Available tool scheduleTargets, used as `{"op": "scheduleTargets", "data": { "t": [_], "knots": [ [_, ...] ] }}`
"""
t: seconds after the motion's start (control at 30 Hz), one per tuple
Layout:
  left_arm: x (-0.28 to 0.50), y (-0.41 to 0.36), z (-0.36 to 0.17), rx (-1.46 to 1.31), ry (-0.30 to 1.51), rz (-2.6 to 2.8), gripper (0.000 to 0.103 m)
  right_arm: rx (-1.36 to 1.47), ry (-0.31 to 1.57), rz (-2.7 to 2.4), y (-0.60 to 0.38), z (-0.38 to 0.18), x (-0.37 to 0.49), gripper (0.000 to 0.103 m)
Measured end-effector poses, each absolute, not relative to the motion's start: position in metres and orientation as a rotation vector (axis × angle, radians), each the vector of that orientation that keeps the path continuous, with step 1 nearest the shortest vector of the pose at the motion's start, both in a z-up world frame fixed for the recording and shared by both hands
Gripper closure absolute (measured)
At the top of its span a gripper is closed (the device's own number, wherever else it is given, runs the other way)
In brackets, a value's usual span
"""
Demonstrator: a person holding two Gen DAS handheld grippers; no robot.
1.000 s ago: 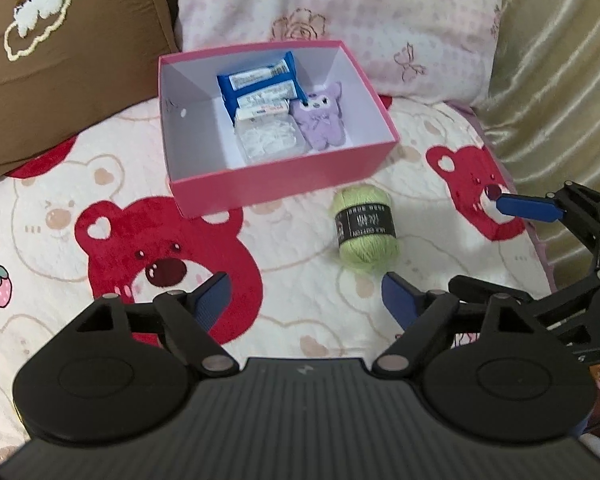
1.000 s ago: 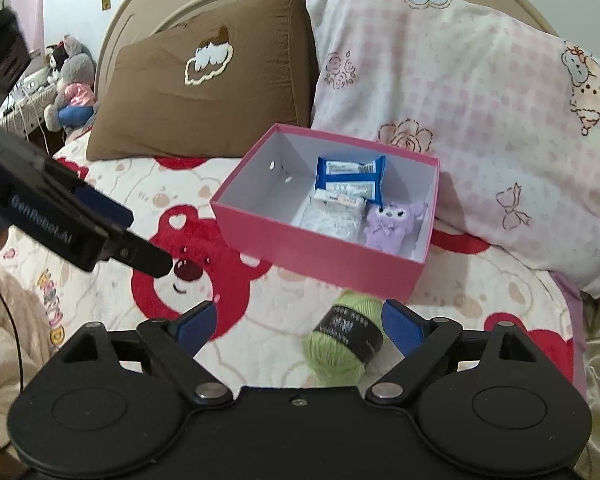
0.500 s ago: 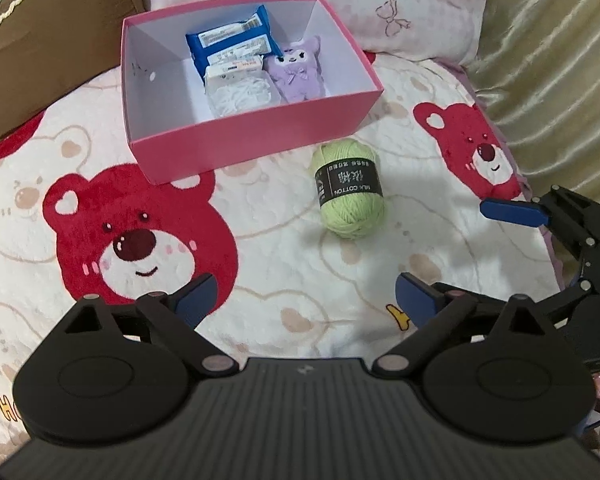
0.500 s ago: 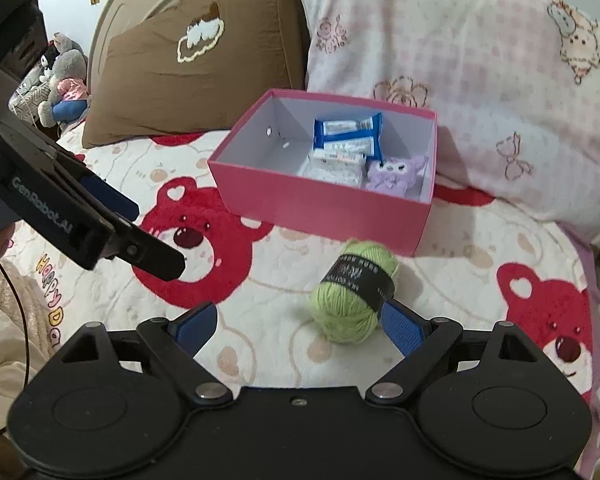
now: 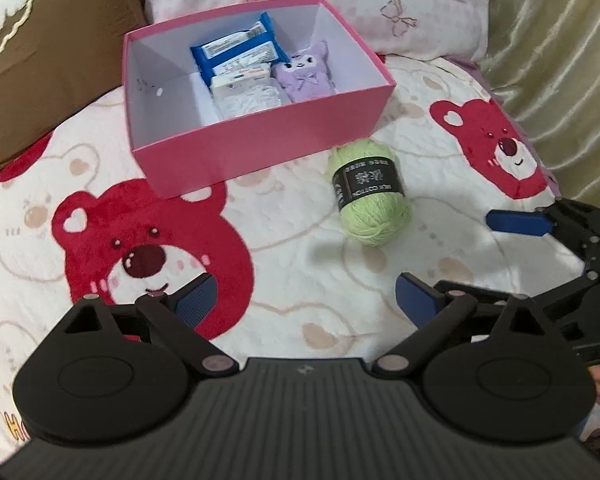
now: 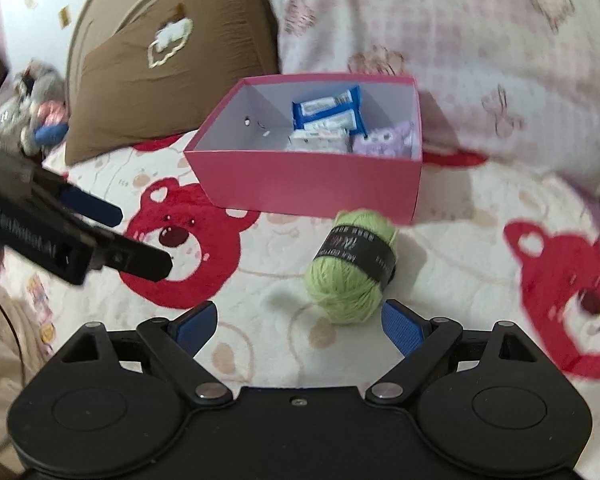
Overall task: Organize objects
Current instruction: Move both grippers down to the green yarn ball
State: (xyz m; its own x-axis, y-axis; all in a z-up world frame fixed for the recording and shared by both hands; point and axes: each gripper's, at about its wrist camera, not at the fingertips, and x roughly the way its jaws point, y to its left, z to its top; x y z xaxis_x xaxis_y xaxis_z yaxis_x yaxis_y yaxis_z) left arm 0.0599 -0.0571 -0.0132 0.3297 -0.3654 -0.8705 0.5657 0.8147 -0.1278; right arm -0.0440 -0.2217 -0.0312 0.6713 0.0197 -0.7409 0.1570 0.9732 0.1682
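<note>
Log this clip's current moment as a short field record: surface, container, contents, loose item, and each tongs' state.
surface: bear-print blanket on a bed
container: pink box, open top, in front of the pillows
box contents: blue packets, white packet, purple plush toy
loose item: green yarn ball with a black label, on the blanket beside the box
left tongs: open, empty
right tongs: open, empty, close to the yarn ball, not gripping it
</note>
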Motion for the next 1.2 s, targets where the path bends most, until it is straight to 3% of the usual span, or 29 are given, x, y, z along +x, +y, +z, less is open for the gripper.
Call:
{"op": "scheduleTargets", "data": {
  "t": [0.8, 1.2],
  "knots": [
    [0.086, -0.074, -0.034, 0.061, 1.034, -0.628, 0.006, 0.196, 0.809, -0.094, -0.225, -0.067, -0.032, 0.011],
    [0.105, -0.097, -0.077, -0.065, 0.981, -0.714, 0.006, 0.245, 0.739, -0.085, -0.239, -0.090, -0.011, 0.011]
  ]
}}
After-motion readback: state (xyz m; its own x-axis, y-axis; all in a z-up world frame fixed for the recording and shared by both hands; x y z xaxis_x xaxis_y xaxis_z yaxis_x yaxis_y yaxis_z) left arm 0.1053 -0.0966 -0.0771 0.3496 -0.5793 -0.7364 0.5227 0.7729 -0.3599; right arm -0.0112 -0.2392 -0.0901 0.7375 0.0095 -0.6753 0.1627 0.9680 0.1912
